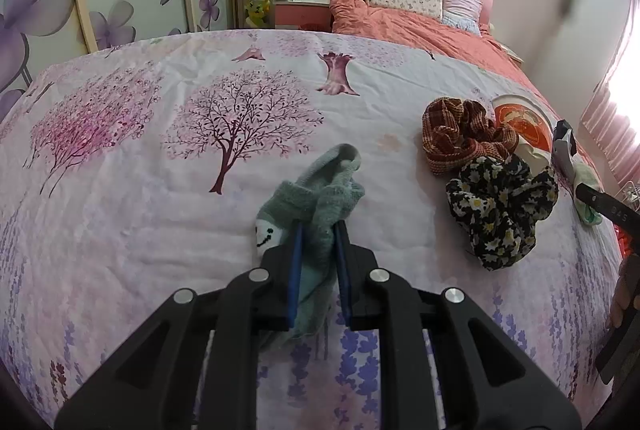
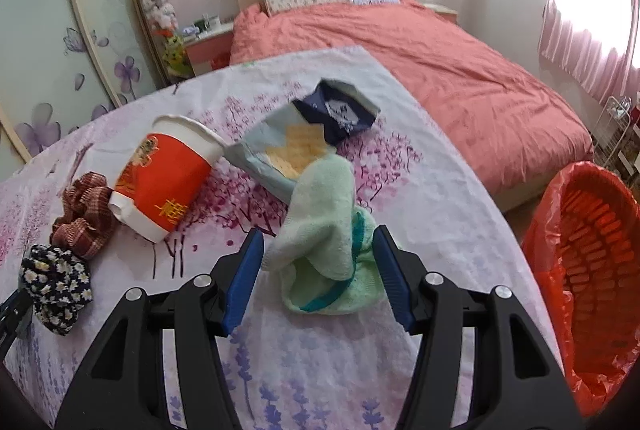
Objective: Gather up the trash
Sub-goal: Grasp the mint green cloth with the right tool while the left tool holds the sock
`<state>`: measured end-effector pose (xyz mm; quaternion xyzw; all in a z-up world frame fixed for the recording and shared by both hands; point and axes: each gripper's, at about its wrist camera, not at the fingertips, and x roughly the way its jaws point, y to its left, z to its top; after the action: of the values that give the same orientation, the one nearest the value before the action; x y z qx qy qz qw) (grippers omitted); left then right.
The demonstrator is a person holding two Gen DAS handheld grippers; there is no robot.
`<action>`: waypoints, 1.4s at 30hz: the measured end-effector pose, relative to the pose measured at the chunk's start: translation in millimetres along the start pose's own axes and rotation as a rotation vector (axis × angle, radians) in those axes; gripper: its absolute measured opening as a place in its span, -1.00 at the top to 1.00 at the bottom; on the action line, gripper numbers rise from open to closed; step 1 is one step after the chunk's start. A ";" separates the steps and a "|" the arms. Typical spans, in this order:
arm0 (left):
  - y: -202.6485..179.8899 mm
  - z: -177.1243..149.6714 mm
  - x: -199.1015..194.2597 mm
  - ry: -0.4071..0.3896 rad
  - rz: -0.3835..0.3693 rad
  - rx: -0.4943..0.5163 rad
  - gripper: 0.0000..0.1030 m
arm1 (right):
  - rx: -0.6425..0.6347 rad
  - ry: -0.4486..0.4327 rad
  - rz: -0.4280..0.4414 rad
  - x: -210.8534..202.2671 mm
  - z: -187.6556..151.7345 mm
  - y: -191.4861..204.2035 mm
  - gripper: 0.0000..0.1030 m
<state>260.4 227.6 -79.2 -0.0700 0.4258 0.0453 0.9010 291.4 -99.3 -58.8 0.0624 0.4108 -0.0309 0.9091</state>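
A fuzzy grey-green sock with a smiley face lies on the floral bedspread, and my left gripper is shut on its near part. In the right wrist view a pale green sock rests on the spread between the spread-apart fingers of my right gripper, which is open; the left pad stands apart from it. Just beyond lie a crumpled cracker wrapper and a red paper cup on its side. The cup also shows at the right of the left wrist view.
A plaid scrunchie and a black floral scrunchie lie left of the cup. A basket lined with a red bag stands on the floor off the bed's right edge. A pink bed lies beyond, wardrobe doors at left.
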 end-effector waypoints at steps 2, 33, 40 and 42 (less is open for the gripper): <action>0.4 0.0 0.0 0.000 -0.001 -0.001 0.66 | 0.005 0.014 -0.016 1.3 -0.7 -1.0 0.16; -2.7 0.8 1.0 0.003 0.021 0.012 0.65 | -0.002 0.030 0.015 -37.4 -46.5 -16.8 0.82; -1.9 0.7 0.8 0.003 0.019 0.010 0.65 | 0.000 0.030 0.016 -37.6 -47.1 -16.4 0.82; -2.0 0.7 0.8 0.003 0.019 0.009 0.65 | 0.000 0.030 0.016 -37.6 -47.1 -16.3 0.82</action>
<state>261.7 225.7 -79.2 -0.0618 0.4279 0.0516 0.9002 229.8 -108.7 -62.9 0.0661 0.4239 -0.0226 0.9030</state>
